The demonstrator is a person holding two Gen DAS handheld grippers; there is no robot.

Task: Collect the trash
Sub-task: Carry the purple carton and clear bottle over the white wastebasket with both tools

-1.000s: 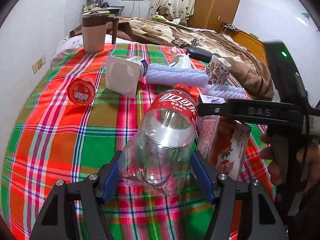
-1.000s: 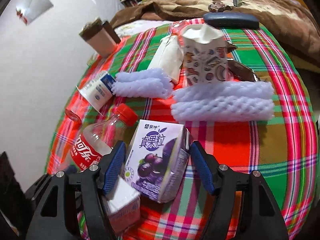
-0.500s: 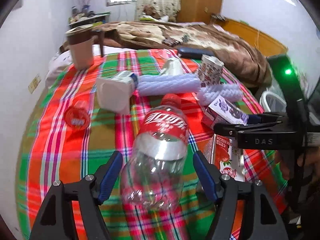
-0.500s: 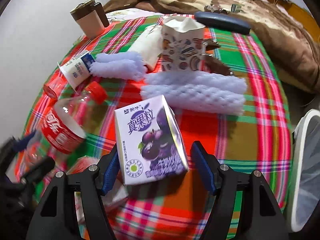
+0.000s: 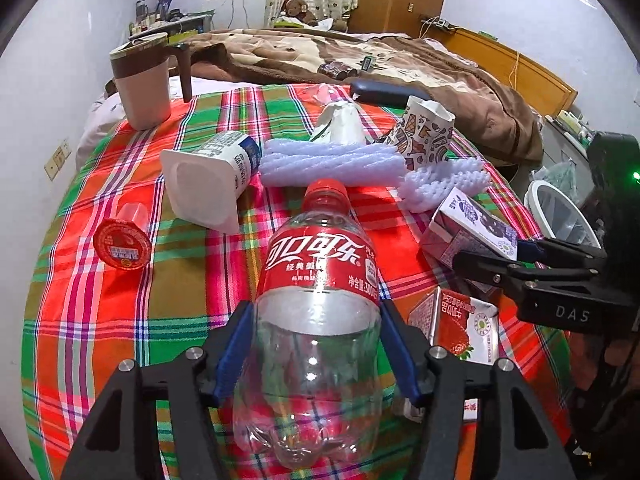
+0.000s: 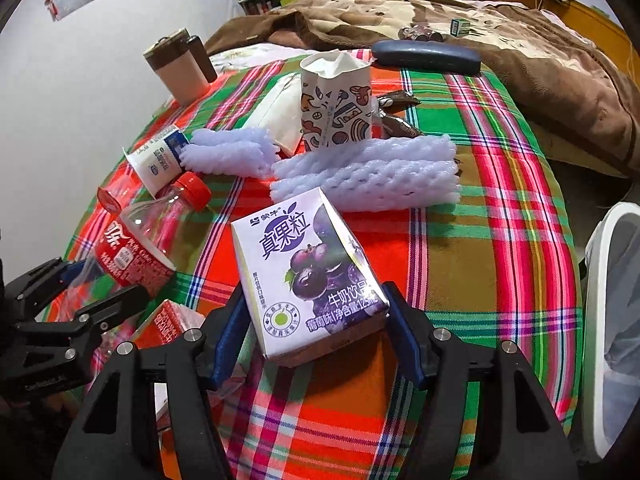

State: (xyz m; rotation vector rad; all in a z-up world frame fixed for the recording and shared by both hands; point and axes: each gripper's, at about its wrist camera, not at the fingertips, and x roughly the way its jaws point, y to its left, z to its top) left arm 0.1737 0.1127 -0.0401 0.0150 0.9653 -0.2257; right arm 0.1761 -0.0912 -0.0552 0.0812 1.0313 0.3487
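Left gripper (image 5: 316, 352): squeezed the clear plastic bottle with a red label (image 5: 316, 304).
Right gripper (image 6: 316, 328): squeezed the small purple milk carton (image 6: 308, 276).

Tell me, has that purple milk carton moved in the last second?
Yes. The purple milk carton, shut in the right hand-held gripper, has lifted off the strawberry carton and swung right, away from the cola bottle.

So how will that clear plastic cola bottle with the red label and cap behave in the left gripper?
The clear plastic cola bottle with red label looks empty, so probably very light. Its thin walls may buckle between the left gripper fingers. The round, smooth body could slip or roll if released on the plaid cloth.
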